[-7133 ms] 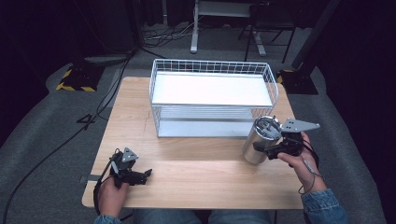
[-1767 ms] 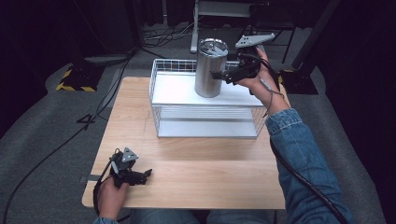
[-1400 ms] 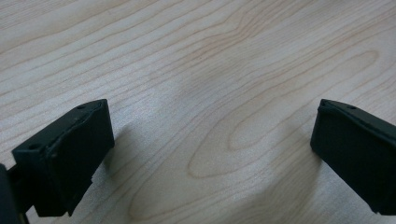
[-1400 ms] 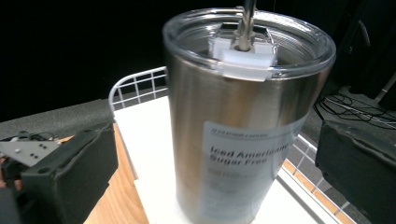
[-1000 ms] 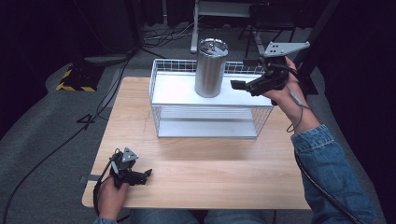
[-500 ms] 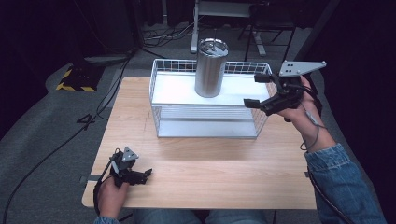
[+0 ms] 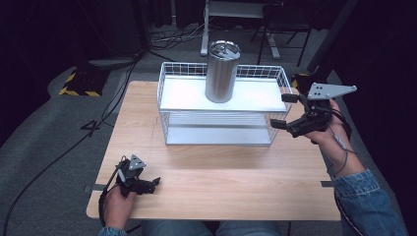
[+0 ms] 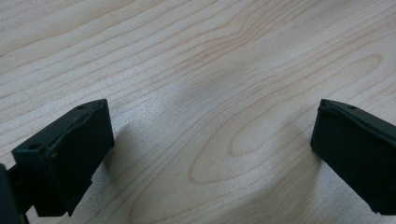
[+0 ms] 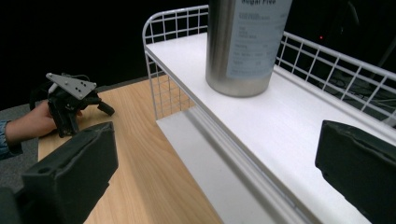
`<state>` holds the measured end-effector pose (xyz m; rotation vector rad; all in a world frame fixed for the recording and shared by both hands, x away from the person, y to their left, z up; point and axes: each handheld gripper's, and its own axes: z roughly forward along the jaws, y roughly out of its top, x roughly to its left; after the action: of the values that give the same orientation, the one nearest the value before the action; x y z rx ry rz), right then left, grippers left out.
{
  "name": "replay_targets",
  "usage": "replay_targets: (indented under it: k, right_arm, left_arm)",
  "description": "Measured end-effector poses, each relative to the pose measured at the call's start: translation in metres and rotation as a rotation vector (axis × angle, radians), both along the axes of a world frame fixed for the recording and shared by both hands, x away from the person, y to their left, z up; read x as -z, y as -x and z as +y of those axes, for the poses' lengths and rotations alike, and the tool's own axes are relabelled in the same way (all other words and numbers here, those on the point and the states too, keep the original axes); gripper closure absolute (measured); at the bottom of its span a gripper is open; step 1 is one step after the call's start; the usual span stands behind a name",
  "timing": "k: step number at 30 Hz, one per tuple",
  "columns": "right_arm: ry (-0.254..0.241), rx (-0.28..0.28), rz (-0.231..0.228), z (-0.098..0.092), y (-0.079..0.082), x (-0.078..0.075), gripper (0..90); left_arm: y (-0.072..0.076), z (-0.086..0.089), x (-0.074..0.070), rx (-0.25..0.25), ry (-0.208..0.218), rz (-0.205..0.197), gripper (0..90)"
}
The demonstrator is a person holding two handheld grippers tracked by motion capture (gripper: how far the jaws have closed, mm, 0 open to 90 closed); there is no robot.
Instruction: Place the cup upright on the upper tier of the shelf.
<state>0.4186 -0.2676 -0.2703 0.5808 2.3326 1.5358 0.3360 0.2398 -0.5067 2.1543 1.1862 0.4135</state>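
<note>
Standing upright on the white top shelf of the wire rack (image 7: 275, 101), the steel tumbler (image 7: 221, 72) is a tall brushed-metal cylinder with a lidded top and a pale printed label on its side, its long axis vertical and its lid facing up. The right gripper (image 7: 284, 110) hangs in the air just beside the rack's right end, jaws spread wide and holding nothing. The left gripper (image 7: 152, 182) rests low on the wooden table (image 7: 221, 172) near its front left corner, jaws likewise parted over bare wood.
</note>
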Motion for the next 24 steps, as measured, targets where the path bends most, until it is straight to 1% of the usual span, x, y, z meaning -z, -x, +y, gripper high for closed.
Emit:
replay_targets:
  k: [1,3,4,7,8,9,10,14,21,24]
  right_arm:
    - [0.003,0.009,0.013,-0.005,0.001,0.008,0.0]
    - [0.008,0.015,0.015,-0.007,0.001,0.011,0.0]
    - [0.020,0.025,0.021,-0.011,0.002,0.018,0.0]
    - [0.044,0.037,0.031,-0.016,0.003,0.031,0.0]
    - [0.044,0.037,0.031,-0.016,0.003,0.031,0.0]
    - [0.055,0.042,0.039,-0.017,0.004,0.035,0.0]
    - [0.065,0.052,0.052,-0.021,0.005,0.044,0.0]
    - [0.063,0.062,0.083,-0.028,0.007,0.060,0.0]
    - [0.084,0.080,0.129,-0.036,0.011,0.089,0.0]
    - [0.103,0.089,0.136,-0.037,0.013,0.103,0.0]
  left_arm:
    - [0.000,0.000,0.000,0.000,0.000,0.000,0.0]
    - [0.000,0.000,0.000,0.000,0.000,0.000,0.0]
    - [0.000,0.000,0.000,0.000,0.001,0.001,0.0]
    - [0.000,0.000,0.000,0.000,0.000,0.001,0.0]
    - [0.000,0.000,0.000,0.000,0.001,0.001,0.0]
    - [0.000,0.000,0.000,0.000,0.001,0.001,0.0]
    - [0.000,0.000,0.000,0.000,0.000,0.001,0.0]
    - [0.000,0.000,0.000,0.000,0.001,0.001,0.0]
    - [0.000,0.000,0.000,0.000,0.000,0.000,0.0]
    - [0.000,0.000,0.000,0.000,0.001,0.001,0.0]
